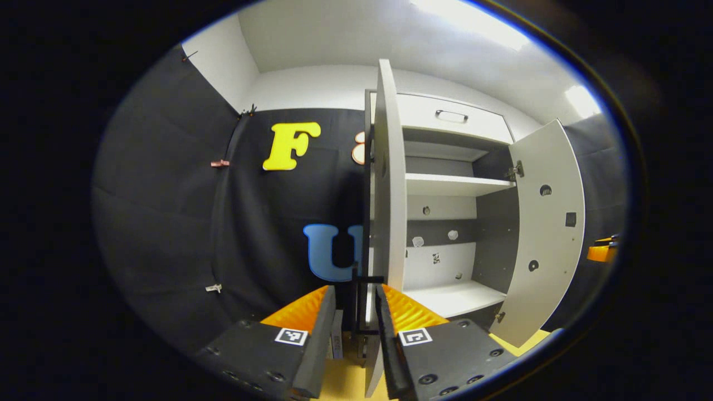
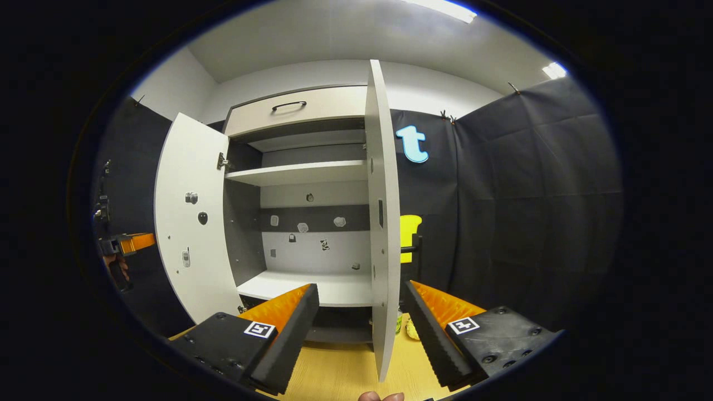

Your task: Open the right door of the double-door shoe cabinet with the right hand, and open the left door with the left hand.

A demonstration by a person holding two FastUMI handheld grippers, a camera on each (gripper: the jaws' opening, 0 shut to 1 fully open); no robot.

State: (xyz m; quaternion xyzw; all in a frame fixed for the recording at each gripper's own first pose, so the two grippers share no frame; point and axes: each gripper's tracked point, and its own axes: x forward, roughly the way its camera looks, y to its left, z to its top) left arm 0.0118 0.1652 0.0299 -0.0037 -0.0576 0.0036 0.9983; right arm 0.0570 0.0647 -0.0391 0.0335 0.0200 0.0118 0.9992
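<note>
The white shoe cabinet [image 2: 301, 172] stands with both doors swung out. In the left gripper view the left door [image 1: 390, 184] is edge-on straight ahead, and its thin black handle [image 1: 355, 312] runs down between my fingers. My left gripper [image 1: 355, 289] is narrowly open around that handle, with a gap showing on the left side. The right door [image 1: 548, 234] hangs open farther right. In the right gripper view the right door [image 2: 381, 195] is edge-on between the wide-open fingers of my right gripper [image 2: 361, 287]. Its black handle [image 2: 415, 248] is on the outer face. The left door [image 2: 189, 223] is open, and the left gripper [image 2: 125, 243] is beside it.
A drawer [image 2: 289, 104] with a dark handle tops the cabinet. Bare white shelves [image 2: 301, 172] and a dark back band lie inside. The light wooden floor [image 2: 334, 367] runs under the doors. Small objects [image 2: 412, 331] sit by the right door's foot.
</note>
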